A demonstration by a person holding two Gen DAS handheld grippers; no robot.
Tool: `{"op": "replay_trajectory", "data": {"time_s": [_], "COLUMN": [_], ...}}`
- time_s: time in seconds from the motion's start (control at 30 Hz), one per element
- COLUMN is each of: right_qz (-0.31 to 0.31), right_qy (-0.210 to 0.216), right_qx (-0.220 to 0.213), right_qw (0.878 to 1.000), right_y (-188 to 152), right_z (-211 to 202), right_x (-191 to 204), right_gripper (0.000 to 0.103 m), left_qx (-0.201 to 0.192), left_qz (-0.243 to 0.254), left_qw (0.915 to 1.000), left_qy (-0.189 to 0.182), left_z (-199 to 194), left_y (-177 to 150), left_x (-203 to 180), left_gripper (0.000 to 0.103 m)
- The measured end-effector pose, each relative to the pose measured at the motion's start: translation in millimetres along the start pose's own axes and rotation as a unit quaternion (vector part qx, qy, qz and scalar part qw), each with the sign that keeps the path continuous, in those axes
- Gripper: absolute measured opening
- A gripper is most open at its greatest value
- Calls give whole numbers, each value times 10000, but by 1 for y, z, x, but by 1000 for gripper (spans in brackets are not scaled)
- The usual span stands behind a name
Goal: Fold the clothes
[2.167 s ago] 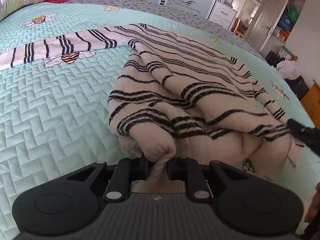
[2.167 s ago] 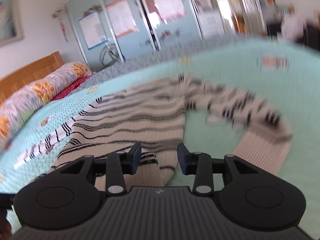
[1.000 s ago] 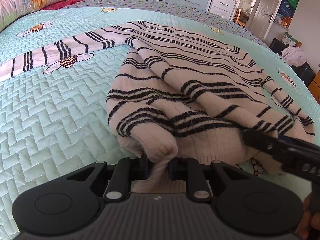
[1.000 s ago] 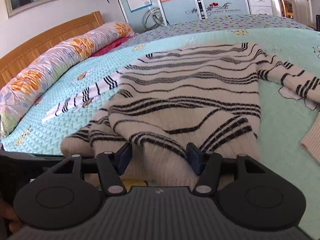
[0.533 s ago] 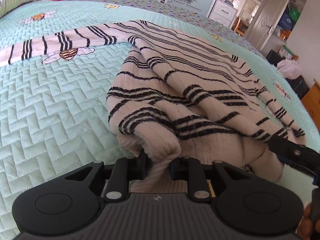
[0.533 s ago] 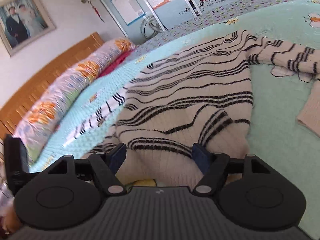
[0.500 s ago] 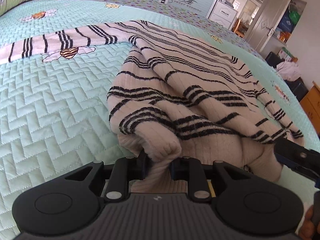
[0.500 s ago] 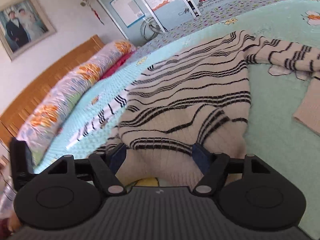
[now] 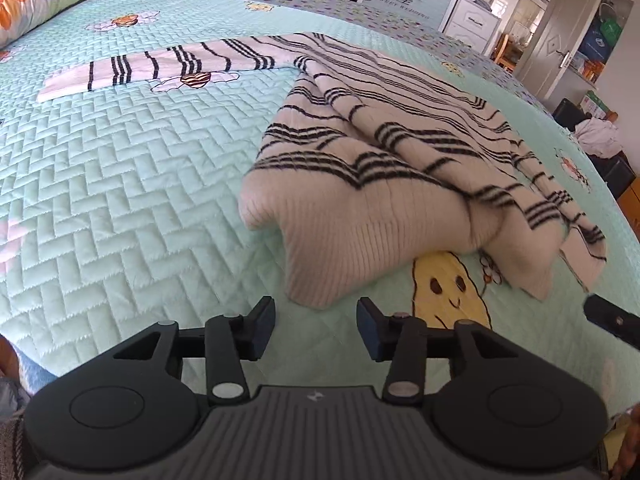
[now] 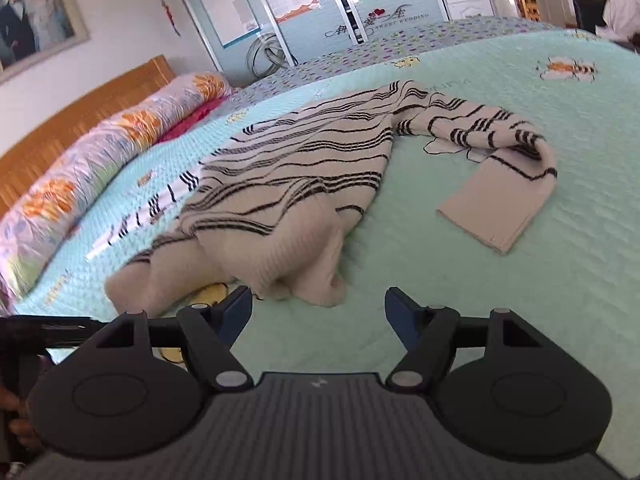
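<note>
Quilted mint bedspread (image 9: 120, 184) carries the striped knit sweater (image 9: 372, 184), hem bunched just beyond the left gripper (image 9: 316, 322) and right gripper (image 10: 318, 310), both with jaws just spread and empty; risk: lumpy hem and sprawled sleeves skew any fold.

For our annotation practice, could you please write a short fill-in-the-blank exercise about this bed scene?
1. The sweater is cream with ____ stripes.
2. It lies on a quilted ____.
3. The jaws of the left gripper stand ____, nothing between them.
4. The right gripper holds ____.

Missing words: black; bedspread; open; nothing
</note>
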State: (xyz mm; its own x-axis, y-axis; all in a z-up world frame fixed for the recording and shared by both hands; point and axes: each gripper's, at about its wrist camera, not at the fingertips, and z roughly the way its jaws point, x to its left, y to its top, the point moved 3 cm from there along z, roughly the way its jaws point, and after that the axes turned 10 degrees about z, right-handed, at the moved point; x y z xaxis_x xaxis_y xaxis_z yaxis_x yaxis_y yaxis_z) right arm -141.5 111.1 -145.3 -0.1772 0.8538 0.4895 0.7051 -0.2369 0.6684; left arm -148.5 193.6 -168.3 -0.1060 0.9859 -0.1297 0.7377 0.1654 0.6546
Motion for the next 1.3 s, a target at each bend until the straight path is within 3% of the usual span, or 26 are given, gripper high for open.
{"op": "replay_trajectory", "data": {"time_s": [0.2, 0.27, 0.5, 0.57, 0.7, 0.77, 0.83, 0.93, 1.0, 1.03, 1.07, 1.13, 1.2, 1.3], "right_qz": [-90, -186, 87, 164, 449, 889, 1455, 2399, 2898, 2982, 2938, 2754, 2732, 2667], "right_qy": [-188, -278, -174, 3, 529, 1070, 1701, 2791, 3343, 3538, 3616, 3466, 3204, 2676], "right_qx": [281, 296, 501, 54, -919, -1350, -1890, -2596, -2883, -2890, -2863, -2802, -2558, -1925], "right_qw": [9994, 9990, 9986, 9999, 9934, 9810, 9561, 8928, 8492, 8381, 8372, 8518, 8702, 9057], "right_y": [0, 4, 29, 46, 90, 122, 154, 193, 214, 222, 227, 227, 216, 191], "right_z": [47, 58, 62, 40, -12, -41, -75, -123, -146, -151, -150, -134, -95, -9], "right_x": [1, 7, 17, 24, 37, 41, 43, 37, 31, 29, 29, 27, 19, 2], "right_gripper": [74, 80, 81, 81, 81, 81, 81, 82, 83, 84, 84, 85, 86, 86], "left_qx": [-368, -516, -1024, -1394, -2393, -2833, -3125, -3439, -3495, -3475, -3399, -3026, -2577, -2080], "left_qz": [189, 106, -223, -196, -218, -288, -224, -137, -96, -58, -11, -63, -163, -248], "left_qw": [9985, 9978, 9919, 9865, 9662, 9538, 9448, 9342, 9330, 9343, 9377, 9509, 9638, 9749], "left_qy": [-349, -405, -717, -837, -930, -958, -962, -944, -849, -789, -723, -651, -670, -750], "left_z": [2, -2, -16, -30, -85, -116, -144, -175, -180, -176, -165, -128, -88, -33], "left_y": [6, 14, 58, 74, 113, 130, 143, 151, 150, 149, 146, 140, 134, 130], "left_x": [7, 15, 25, 21, 19, 21, 21, 19, 15, 11, 8, 2, -2, -10], "left_gripper": [50, 50, 48, 48, 48, 48, 48, 53, 59, 64, 65, 67, 65, 62]}}
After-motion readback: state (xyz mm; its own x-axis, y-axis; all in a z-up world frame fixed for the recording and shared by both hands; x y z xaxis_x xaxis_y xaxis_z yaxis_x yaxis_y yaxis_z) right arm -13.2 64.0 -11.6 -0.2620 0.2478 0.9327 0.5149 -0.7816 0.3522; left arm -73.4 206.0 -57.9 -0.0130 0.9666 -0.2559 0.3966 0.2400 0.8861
